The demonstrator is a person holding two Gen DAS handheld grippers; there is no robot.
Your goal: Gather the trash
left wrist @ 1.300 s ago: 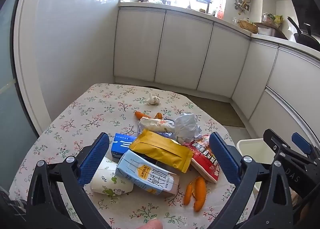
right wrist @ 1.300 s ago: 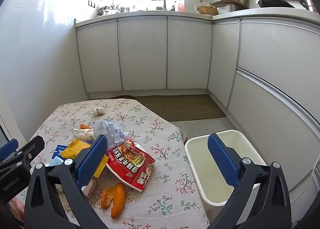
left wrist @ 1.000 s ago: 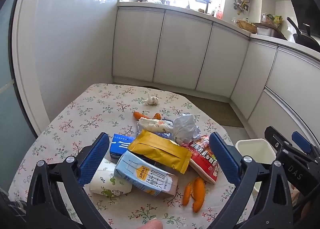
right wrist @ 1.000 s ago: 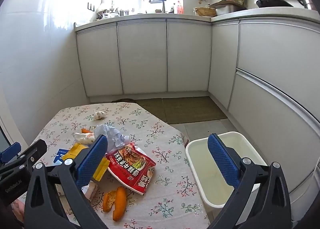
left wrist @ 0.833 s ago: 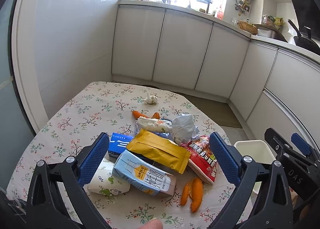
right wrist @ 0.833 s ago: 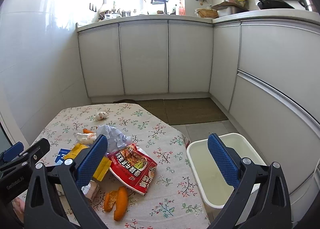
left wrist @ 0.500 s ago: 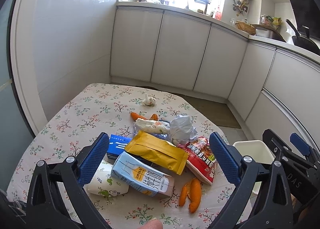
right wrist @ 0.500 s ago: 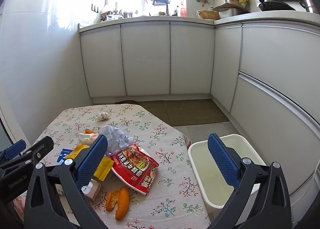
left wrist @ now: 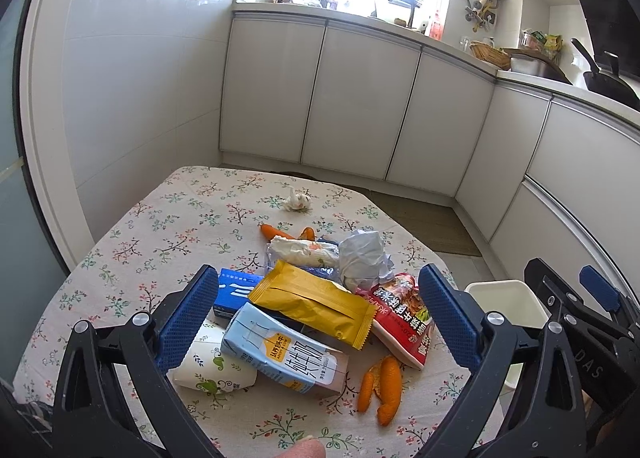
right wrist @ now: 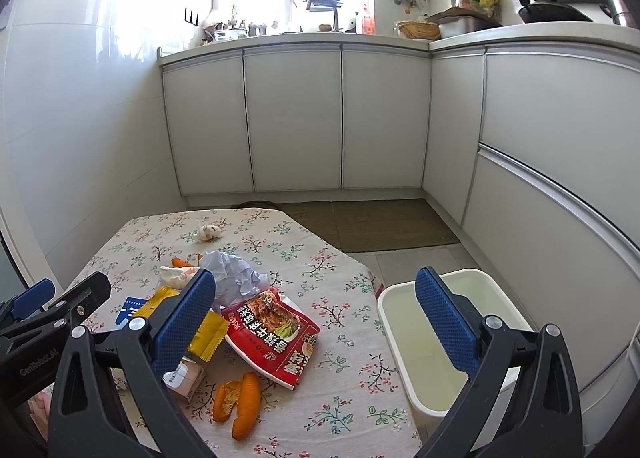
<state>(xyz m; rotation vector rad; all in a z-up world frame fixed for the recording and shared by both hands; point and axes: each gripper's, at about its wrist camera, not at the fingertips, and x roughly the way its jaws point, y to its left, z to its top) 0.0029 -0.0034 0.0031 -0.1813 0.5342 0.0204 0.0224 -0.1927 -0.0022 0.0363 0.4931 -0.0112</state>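
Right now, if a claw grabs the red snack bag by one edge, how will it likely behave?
The red snack bag lies flat and creased, so it is probably empty, light and floppy, and would droop. Its glossy film may slip. One corner sits under the crumpled grey wrapper, which could shift.

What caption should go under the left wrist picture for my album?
Open left tongs hover over wrappers, a milk carton and orange peel on a floral tablecloth.
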